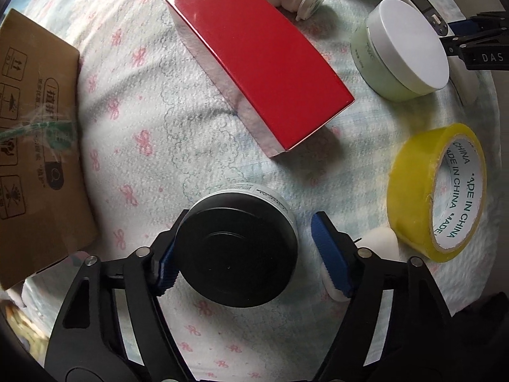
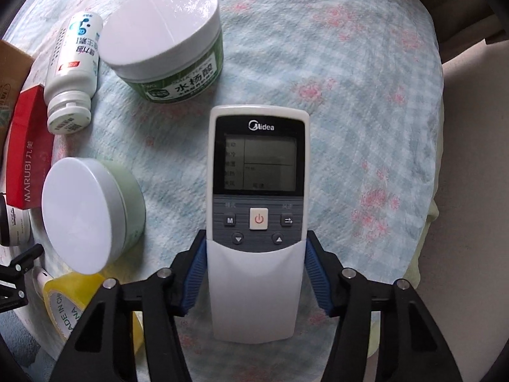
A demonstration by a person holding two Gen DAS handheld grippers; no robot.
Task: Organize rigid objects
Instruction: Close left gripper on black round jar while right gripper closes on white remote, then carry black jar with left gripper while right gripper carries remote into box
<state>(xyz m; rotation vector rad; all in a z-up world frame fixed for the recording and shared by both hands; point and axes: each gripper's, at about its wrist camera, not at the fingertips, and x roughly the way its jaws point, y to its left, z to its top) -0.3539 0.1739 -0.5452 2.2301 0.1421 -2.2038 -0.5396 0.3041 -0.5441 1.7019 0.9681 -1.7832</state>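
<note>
Your right gripper (image 2: 256, 281) is clamped on the white remote control (image 2: 257, 210) — both blue pads press its lower sides as it lies face up on the patterned cloth (image 2: 366, 111). Your left gripper (image 1: 245, 254) straddles the black-lidded jar (image 1: 237, 248): the left pad touches the lid's edge, the right pad stands just apart, so nothing is gripped there. Beyond the jar lies the red box (image 1: 261, 60); the yellow tape roll (image 1: 435, 187) sits to its right, and the pale green jar (image 1: 400, 51) lies tipped on its side.
</note>
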